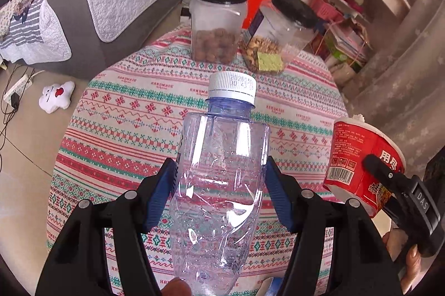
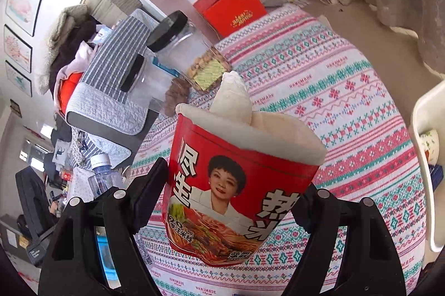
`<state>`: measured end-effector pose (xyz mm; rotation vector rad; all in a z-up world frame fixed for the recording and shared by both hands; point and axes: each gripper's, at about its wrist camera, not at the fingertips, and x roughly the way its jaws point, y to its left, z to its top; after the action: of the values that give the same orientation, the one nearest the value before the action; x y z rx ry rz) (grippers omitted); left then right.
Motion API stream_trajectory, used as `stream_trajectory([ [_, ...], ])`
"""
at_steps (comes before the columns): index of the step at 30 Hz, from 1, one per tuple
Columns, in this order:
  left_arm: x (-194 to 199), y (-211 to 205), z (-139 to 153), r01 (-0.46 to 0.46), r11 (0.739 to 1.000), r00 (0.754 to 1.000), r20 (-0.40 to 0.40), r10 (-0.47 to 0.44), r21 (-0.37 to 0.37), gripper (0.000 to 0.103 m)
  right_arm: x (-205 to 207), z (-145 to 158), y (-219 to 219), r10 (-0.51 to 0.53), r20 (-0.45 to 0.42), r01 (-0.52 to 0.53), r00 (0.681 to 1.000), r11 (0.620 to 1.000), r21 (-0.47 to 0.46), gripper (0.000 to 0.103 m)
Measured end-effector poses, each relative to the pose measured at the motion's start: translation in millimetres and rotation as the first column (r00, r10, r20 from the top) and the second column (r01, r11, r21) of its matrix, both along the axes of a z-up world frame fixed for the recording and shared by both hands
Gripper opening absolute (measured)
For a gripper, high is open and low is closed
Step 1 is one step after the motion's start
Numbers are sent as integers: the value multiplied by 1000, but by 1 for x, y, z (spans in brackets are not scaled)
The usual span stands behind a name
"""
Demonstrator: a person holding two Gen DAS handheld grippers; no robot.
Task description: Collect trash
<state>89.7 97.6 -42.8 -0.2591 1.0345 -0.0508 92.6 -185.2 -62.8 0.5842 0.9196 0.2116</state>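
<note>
Our left gripper (image 1: 219, 184) clamps the bottle (image 1: 219, 184), its base cut off; our right gripper (image 2: 236, 201) clamps the cup (image 2: 236, 195), hiding 2 jars (image 1: 217, 26).

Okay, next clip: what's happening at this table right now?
A person is clearing trash with a gripper in each hand. The left gripper is clamped on an empty plastic bottle; the right gripper holds a red instant noodle cup stuffed with tissue. Both are lifted above the patterned tablecloth. Two black-lidded snack jars stand at the table's far side.
</note>
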Motion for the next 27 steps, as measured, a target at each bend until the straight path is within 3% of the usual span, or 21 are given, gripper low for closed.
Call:
stream_trajectory([
  [5,-7,1,20,-48,999,993,108,46,15,63,-8,33,12,13,160,9,987,990,-138,75],
  [12,-10,-5,32,-93,995,980,180,86,32,63,-24,63,24,41,329,70,944,945,-319,75],
  [21,-21,-18,49,-130,990,953,283,107,61,63,-43,83,23,60,445,140,894,904,-403,75],
  [25,-25,-19,55,-136,988,945,310,107,73,63,-57,92,33,117,507,168,854,861,-481,75],
  [27,-26,-15,55,-141,988,945,307,114,67,64,-55,93,36,142,486,144,863,852,-503,75],
])
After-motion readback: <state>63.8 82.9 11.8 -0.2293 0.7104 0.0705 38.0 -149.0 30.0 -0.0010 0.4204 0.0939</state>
